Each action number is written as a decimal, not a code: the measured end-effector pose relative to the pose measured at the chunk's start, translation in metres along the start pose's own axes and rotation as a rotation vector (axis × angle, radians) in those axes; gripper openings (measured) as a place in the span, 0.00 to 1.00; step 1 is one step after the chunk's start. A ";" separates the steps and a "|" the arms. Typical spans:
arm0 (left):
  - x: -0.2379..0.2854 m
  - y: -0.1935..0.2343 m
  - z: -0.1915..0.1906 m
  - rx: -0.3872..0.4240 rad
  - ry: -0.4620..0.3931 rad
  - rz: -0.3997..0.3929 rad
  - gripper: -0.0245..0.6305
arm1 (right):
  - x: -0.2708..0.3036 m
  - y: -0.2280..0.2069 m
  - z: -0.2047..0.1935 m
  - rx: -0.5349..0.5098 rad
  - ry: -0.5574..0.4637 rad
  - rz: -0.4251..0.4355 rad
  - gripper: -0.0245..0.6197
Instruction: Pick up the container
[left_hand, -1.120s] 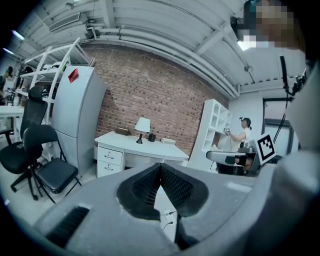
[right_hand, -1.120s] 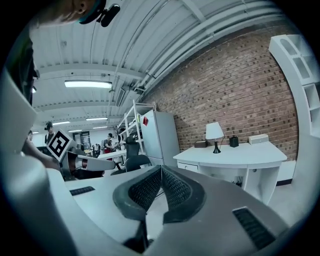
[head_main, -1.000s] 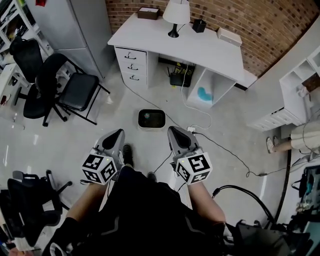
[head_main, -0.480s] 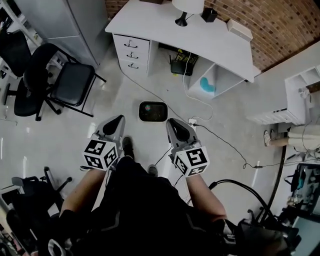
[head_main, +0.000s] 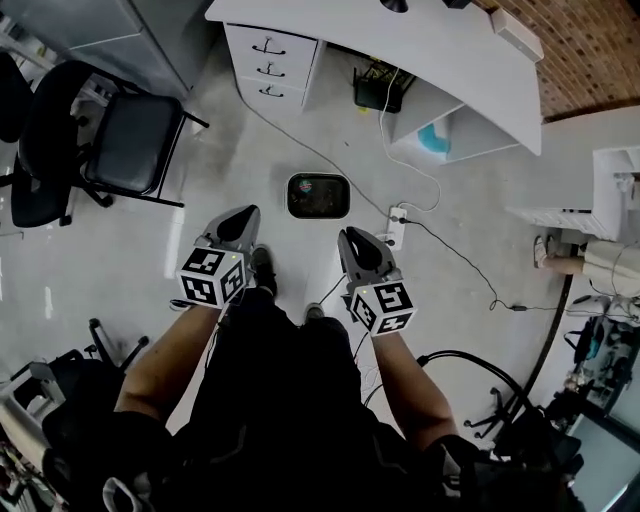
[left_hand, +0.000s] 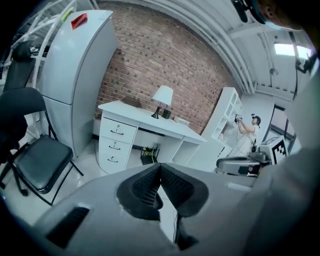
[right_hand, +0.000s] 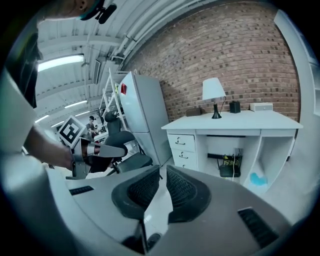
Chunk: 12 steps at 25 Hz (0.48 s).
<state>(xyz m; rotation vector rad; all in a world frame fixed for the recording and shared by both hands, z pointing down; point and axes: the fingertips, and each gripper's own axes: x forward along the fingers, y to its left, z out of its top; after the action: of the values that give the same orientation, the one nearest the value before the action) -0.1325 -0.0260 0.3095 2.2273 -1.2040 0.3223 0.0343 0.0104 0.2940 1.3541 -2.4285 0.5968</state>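
Head view gives us the whole situation. We stand on the floor (head_main: 240, 140), and the container (head_main: 318, 196), a dark tray with a light rim, lies flat on it just ahead of our feet, between us and the desk (head_main: 420, 45). A power strip (head_main: 396, 226) with its cable lies near it on the right.

We hold the left gripper (head_main: 238, 220) and the right gripper (head_main: 354, 245) close to our body, one at each side, both pointing forward. In each gripper view the two ribbed pads are pressed together with nothing between them. Both of these cameras look across the room at the desk, not down, so the container does not appear in them.

We judge that the task is at its very start: the approach, with no reach made yet. The next move asks us to bend down, tilt one gripper toward the floor and spread its jaws. Then we bring them over one edge of the rim, one jaw inside and one outside, before we close. The left edge seems better to us, so that the cable is not caught.
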 end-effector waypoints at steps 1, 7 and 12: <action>0.009 0.007 -0.007 0.000 0.020 -0.007 0.05 | 0.009 -0.003 -0.008 0.009 0.009 -0.011 0.05; 0.056 0.046 -0.061 -0.005 0.145 0.014 0.05 | 0.064 -0.017 -0.069 0.040 0.079 -0.031 0.05; 0.114 0.091 -0.129 -0.072 0.221 0.055 0.05 | 0.122 -0.043 -0.148 0.137 0.157 -0.015 0.05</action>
<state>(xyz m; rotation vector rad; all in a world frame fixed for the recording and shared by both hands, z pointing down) -0.1359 -0.0658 0.5003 2.0395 -1.1399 0.5240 0.0168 -0.0273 0.4862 1.3222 -2.2869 0.8462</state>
